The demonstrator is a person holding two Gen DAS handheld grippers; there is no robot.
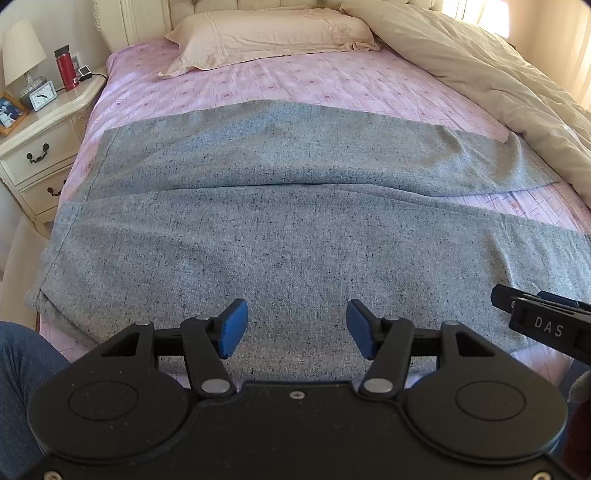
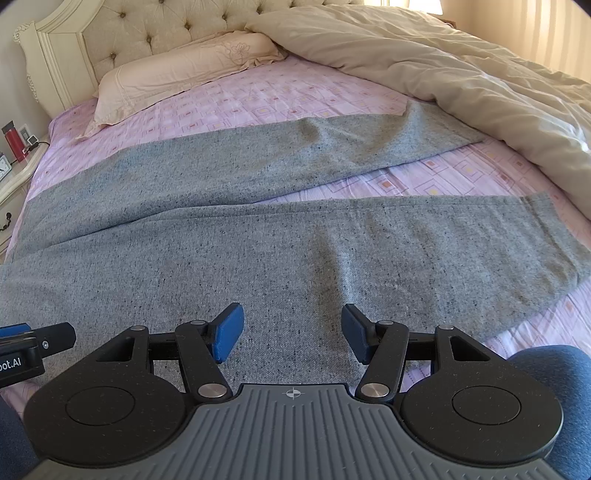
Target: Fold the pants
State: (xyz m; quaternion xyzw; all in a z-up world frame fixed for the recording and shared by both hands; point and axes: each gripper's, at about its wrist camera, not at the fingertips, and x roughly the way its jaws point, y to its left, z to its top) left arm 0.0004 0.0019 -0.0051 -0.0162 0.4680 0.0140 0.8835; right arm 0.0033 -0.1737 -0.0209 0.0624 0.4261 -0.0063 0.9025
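Grey speckled pants (image 1: 280,229) lie spread flat across the bed (image 1: 295,88), waistband at nine o'clock in the left wrist view, both legs running out toward three o'clock. The legs part as they go: in the right wrist view a wedge of pink patterned sheet (image 2: 436,177) shows between the far leg (image 2: 332,144) and the near leg (image 2: 424,236). The far leg's end lies just beside the bunched beige duvet (image 2: 461,74); whether they touch is hard to tell. The near leg's hem sits out at three o'clock, close to the bed's edge.

Now the claws. The left claw (image 1: 293,328) hangs over the near leg at six o'clock, blue pads (image 1: 233,326) spread wide, nothing between them but open air above the cloth. The right claw (image 2: 291,334) matches it, pads wide apart, gripping nothing, poised above the same grey fabric further along the leg. Each claw peeks into the other's view: the right one at the three o'clock edge, the left one at the nine o'clock edge.

Further out, a cream pillow (image 1: 266,33) rests at twelve o'clock against the tufted headboard (image 2: 147,37). At ten o'clock stands a cream nightstand (image 1: 40,147) carrying a lamp (image 1: 22,51), a small clock (image 1: 42,96), a red bottle (image 1: 65,70) and a framed photo (image 1: 9,112). A person's knee in blue fabric (image 2: 546,373) shows at four o'clock in the right wrist view
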